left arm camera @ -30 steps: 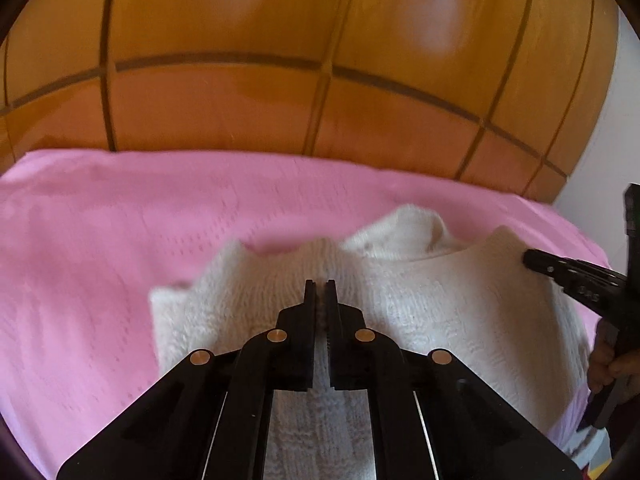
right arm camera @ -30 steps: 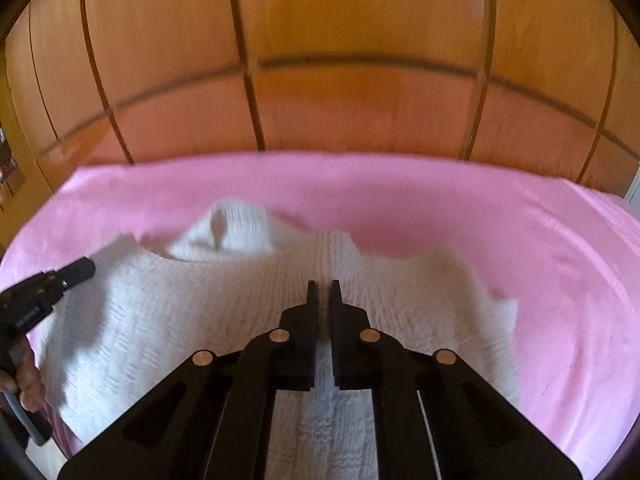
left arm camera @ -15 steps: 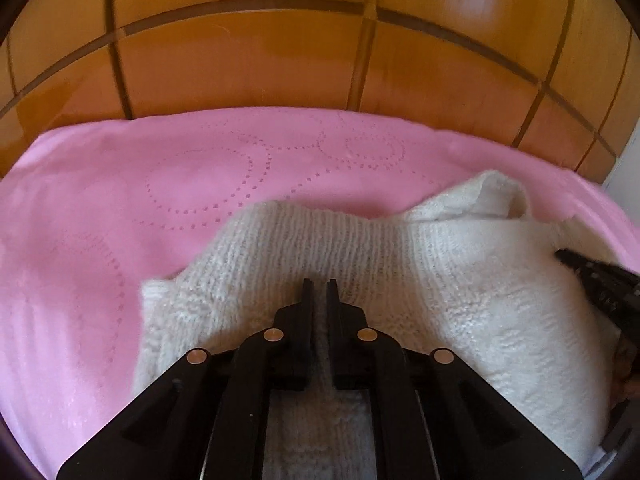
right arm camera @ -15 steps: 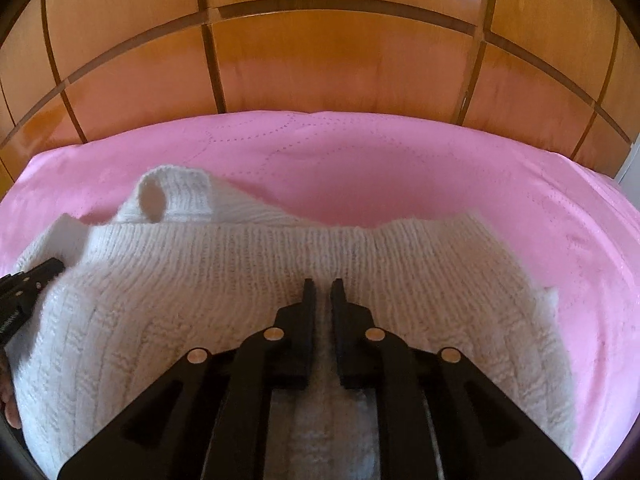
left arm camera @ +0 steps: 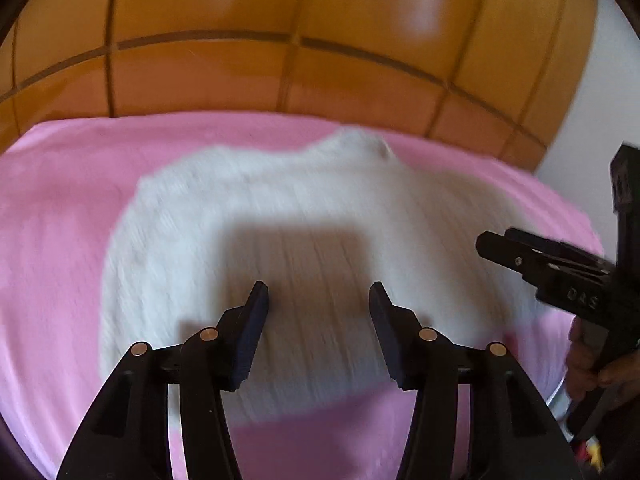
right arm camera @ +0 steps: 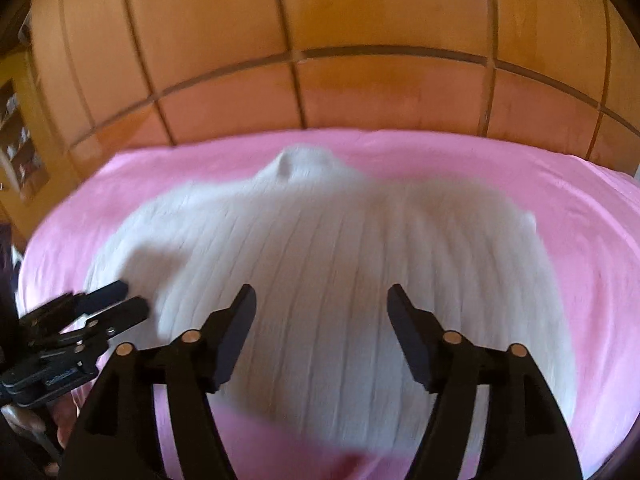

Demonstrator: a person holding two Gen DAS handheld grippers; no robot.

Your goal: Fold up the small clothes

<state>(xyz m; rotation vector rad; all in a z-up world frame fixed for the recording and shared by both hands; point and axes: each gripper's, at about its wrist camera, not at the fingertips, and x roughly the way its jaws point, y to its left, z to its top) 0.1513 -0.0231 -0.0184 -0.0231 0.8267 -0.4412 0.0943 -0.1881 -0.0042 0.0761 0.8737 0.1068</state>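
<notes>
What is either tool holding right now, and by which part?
Nothing. The left tool and right tool have just been opening; both stand open over the white sweater, which lies on the pink sheet.

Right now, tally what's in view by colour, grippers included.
White: 1, sweater
Pink: 1, bedcover
Black: 2, left gripper, right gripper
Orange-brown: 1, headboard
Total: 5

One white sweater (left arm camera: 320, 216) on one pink bed (left arm camera: 60, 240), two tongs (left arm camera: 318, 296) (right arm camera: 322, 296), one wooden headboard (right arm camera: 360, 92).
</notes>
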